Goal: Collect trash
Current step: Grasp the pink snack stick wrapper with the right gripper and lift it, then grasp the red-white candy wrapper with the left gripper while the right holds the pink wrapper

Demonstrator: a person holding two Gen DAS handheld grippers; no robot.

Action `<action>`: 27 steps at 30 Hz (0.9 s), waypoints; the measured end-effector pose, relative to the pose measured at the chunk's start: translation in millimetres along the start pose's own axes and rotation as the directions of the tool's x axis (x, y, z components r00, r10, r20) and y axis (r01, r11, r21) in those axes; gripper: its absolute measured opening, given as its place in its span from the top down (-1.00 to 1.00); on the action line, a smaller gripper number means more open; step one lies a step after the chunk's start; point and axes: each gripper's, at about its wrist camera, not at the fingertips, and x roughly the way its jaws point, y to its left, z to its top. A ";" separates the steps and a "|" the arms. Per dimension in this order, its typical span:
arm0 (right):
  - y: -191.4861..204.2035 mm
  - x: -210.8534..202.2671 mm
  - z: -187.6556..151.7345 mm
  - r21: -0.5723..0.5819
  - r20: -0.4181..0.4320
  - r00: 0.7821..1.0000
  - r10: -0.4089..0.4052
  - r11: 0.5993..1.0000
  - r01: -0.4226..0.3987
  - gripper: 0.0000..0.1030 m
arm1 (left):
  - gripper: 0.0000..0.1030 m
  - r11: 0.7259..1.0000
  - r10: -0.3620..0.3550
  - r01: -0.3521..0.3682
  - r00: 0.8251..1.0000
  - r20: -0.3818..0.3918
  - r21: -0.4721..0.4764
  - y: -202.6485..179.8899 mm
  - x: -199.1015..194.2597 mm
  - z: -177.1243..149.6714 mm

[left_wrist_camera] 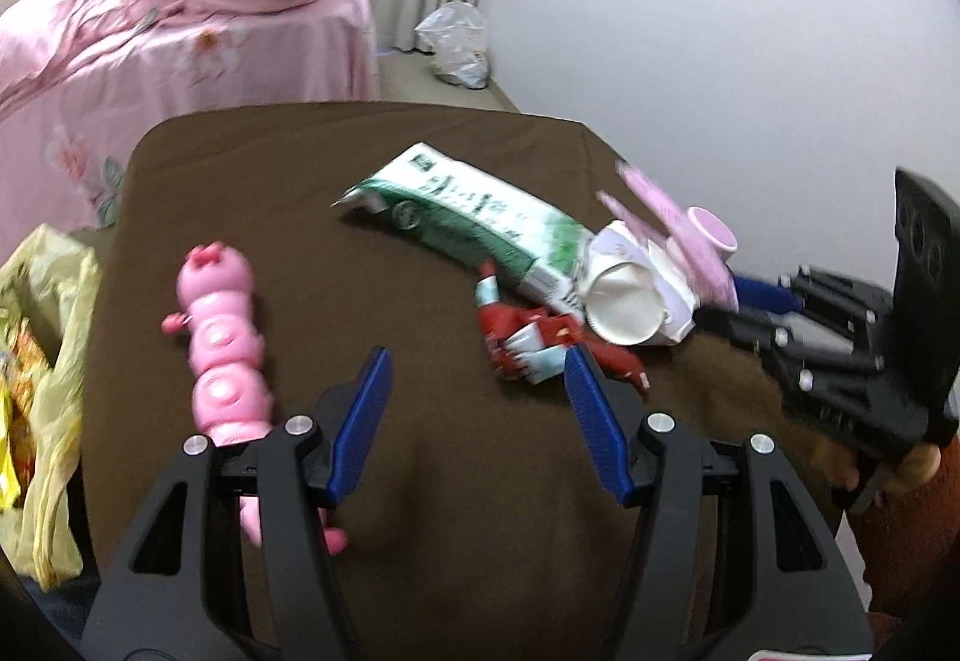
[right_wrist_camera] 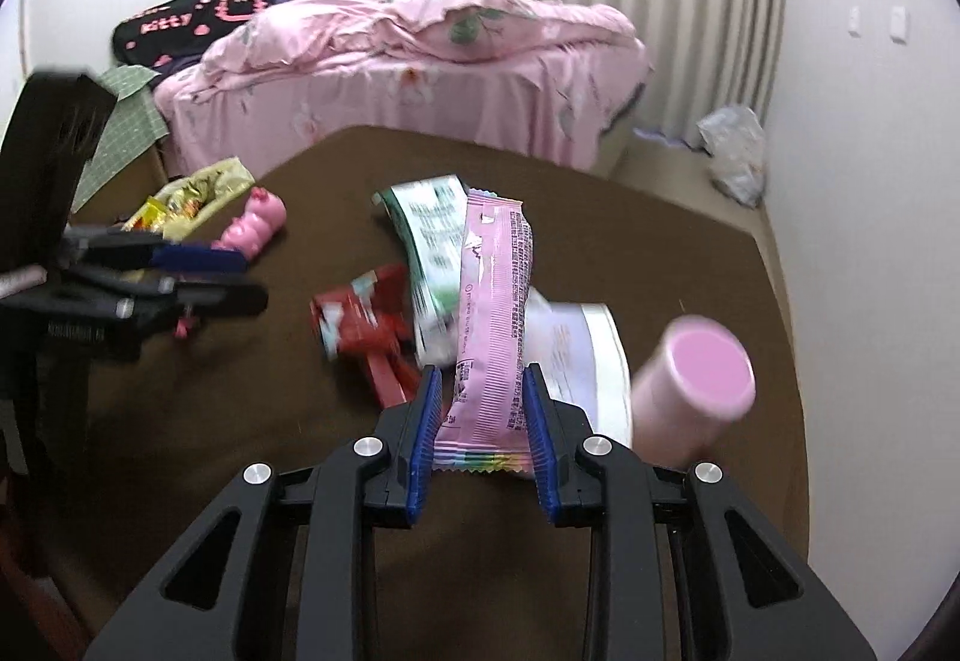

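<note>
My right gripper (right_wrist_camera: 482,391) is shut on a long pink wrapper (right_wrist_camera: 492,301) and holds it above the brown table (right_wrist_camera: 300,451). The wrapper also shows in the left wrist view (left_wrist_camera: 666,211). My left gripper (left_wrist_camera: 477,385) is open and empty, low over the table. Ahead of it lie a red wrapper (left_wrist_camera: 528,343), a crushed white paper cup (left_wrist_camera: 624,301) and a green and white package (left_wrist_camera: 474,217). In the right wrist view the red wrapper (right_wrist_camera: 366,313) and the green package (right_wrist_camera: 429,235) lie under the pink wrapper.
A pink caterpillar toy (left_wrist_camera: 222,349) lies at the left. A yellow bag of trash (left_wrist_camera: 42,361) sits at the table's left edge. A pink cylinder (right_wrist_camera: 690,385) stands at the right. A pink bed (right_wrist_camera: 408,85) and a white plastic bag (left_wrist_camera: 456,43) lie beyond.
</note>
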 end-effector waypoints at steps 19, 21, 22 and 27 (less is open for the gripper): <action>-37.5 -27.6 -56.9 0.168 -0.062 0.995 -0.077 0.982 0.087 0.47 | -0.11 0.984 -0.106 0.122 0.986 -0.125 0.129 -34.3 43.4 11.5; -37.4 -25.7 -60.2 0.180 -0.071 0.994 -0.077 0.980 0.089 0.47 | -0.11 0.984 -0.125 0.141 0.982 -0.142 0.106 -33.7 36.9 3.8; -37.2 -24.7 -61.2 0.182 -0.076 0.994 -0.075 0.979 0.088 0.47 | -0.11 0.984 -0.137 0.152 0.979 -0.149 0.097 -33.8 34.3 0.3; -28.4 -24.5 -63.1 0.150 -0.087 0.993 -0.082 0.984 0.095 0.47 | -0.11 0.966 -0.191 0.218 0.964 -0.184 0.138 -43.3 10.2 -20.0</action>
